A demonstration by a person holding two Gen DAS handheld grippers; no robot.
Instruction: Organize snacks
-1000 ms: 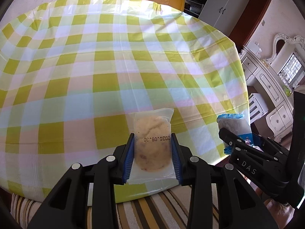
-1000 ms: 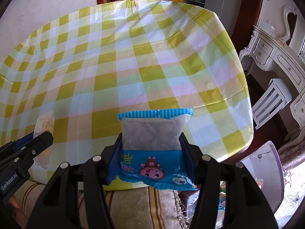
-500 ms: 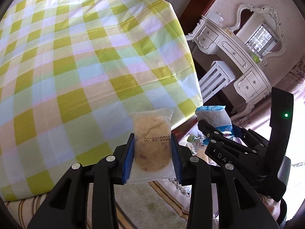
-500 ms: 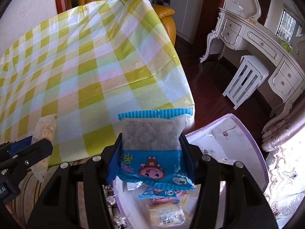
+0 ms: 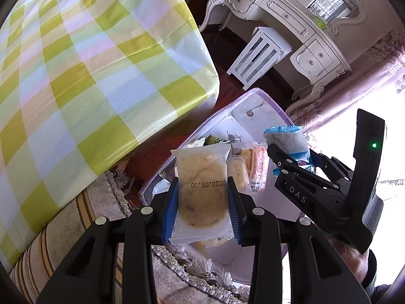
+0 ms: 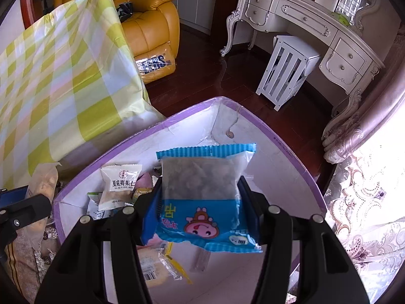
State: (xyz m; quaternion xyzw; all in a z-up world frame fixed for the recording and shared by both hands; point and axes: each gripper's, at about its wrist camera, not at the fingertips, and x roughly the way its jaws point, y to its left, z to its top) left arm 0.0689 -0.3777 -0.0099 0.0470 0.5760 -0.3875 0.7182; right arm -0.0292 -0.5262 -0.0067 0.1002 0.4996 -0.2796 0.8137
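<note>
Now both tongs hang over the purple-rimmed box (image 6: pixel 278 141) on the floor, each carrying a snack. At lower centre of the left wrist view, the left gripper (image 5: pixel 202 202) pinches a clear cookie packet (image 5: pixel 201 192) between its blue pads. At lower centre of the right wrist view, the right gripper (image 6: pixel 200 210) clamps a blue snack bag (image 6: pixel 202 195). Below them the box already holds several packets, among them a white nut packet (image 6: pixel 119 185) at its left side. The checked tablecloth (image 5: pixel 88 63) fills the upper left. This looks like the drop-off step: next, I'd say, lower each packet inside the rim and release both cleanly, clear of the box wall.
</note>
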